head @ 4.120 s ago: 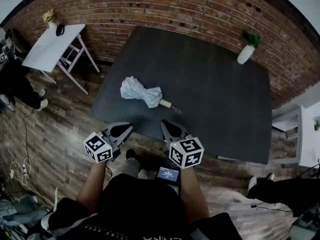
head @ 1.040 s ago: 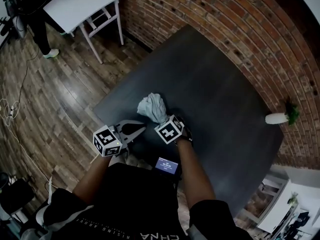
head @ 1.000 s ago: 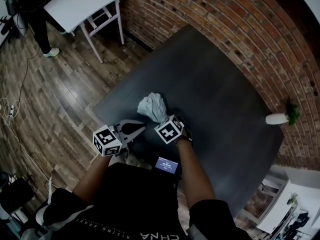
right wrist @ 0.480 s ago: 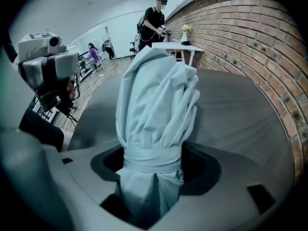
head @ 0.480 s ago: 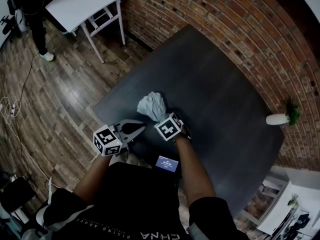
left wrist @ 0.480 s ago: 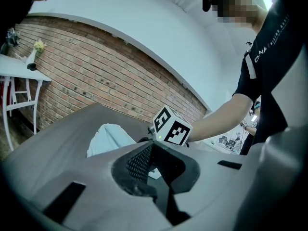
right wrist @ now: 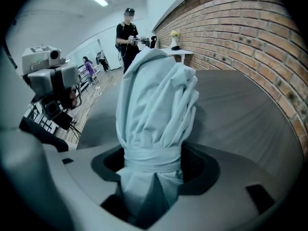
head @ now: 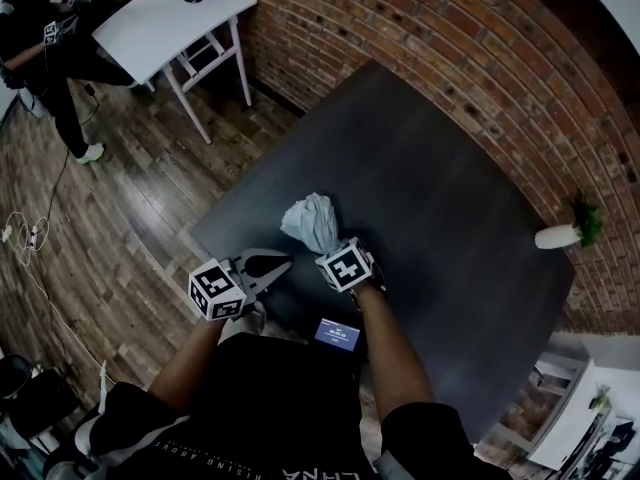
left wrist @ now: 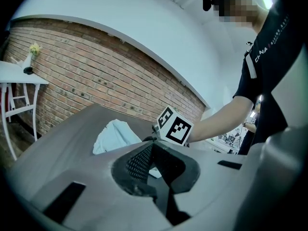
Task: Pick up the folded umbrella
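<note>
right gripper (head: 328,248): clenched on the folded umbrella (right wrist: 156,100), one jaw on either side of the bundle, at the wrap strap (right wrist: 151,159) that cinches the cloth
left gripper (left wrist: 151,147): jaws pressed together tip to tip, nothing between them; held just to the left of the right gripper, not touching the folded umbrella
folded umbrella: pale blue-grey canopy gathered in pleats; the loose end juts forward past the right gripper's jaws, away from the person holding it; it sits ahead and to the right of the left gripper's tips; the handle end is hidden behind the right gripper; whether it is clear of the table cannot be told
table (head: 430,168): dark and matt; both grippers are over its near edge, and the rest stretches ahead of them
vase (head: 552,236): white, with a green plant; at a far corner of the table, well apart from both grippers, ahead and to the right of the right gripper
brick wall (head: 450,28): red, beyond the table, ahead of both grippers
white side table (head: 170,18): against the brick wall, well ahead and to the left of the left gripper; the small items on top are too small to tell
person (right wrist: 127,30): standing in dark clothing by the white side table, far ahead of the right gripper's jaws
wooden floor (head: 120,218): planks, to the left of the left gripper
</note>
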Available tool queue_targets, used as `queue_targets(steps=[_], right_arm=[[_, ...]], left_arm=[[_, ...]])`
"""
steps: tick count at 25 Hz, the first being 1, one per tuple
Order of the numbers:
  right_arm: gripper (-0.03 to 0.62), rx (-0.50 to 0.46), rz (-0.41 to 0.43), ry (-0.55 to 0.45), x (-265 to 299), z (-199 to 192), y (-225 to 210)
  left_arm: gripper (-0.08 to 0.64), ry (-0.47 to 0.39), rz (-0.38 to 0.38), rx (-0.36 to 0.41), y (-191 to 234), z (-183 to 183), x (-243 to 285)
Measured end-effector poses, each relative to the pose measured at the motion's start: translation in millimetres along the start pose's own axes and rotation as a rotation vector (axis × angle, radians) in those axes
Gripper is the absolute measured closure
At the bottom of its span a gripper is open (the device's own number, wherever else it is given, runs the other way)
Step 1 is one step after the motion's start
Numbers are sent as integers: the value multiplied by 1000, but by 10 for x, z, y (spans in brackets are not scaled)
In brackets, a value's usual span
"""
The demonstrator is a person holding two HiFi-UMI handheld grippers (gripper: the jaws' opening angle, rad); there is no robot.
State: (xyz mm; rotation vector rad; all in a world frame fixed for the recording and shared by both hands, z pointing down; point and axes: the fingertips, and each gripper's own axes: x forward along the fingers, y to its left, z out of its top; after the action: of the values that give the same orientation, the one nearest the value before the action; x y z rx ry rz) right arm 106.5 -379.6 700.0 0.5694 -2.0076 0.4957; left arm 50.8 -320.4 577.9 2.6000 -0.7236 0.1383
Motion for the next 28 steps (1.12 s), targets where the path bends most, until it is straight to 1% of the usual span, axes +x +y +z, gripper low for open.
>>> queue_targets(steps=[4, 11, 16, 21, 24, 28], right_arm=[[291, 60, -15, -80, -164, 81, -90], [291, 168, -37, -280, -657, 363, -228], [291, 226, -62, -451, -1135, 564, -298], [291, 324, -71, -652, -1691, 696, -344], [291, 385, -76, -759, -1974, 739, -366], [291, 467, -92, -873, -2247, 711, -398]], left_arm=[[558, 10, -17, 19, -2, 58, 11], [558, 21, -72, 69, -46, 217, 147], [558, 21, -123, 114, -107, 411, 296], [558, 2, -170, 157, -174, 673, 449], [558, -8, -198, 176, -192, 816, 522], [558, -12, -243, 191, -247, 943, 610]])
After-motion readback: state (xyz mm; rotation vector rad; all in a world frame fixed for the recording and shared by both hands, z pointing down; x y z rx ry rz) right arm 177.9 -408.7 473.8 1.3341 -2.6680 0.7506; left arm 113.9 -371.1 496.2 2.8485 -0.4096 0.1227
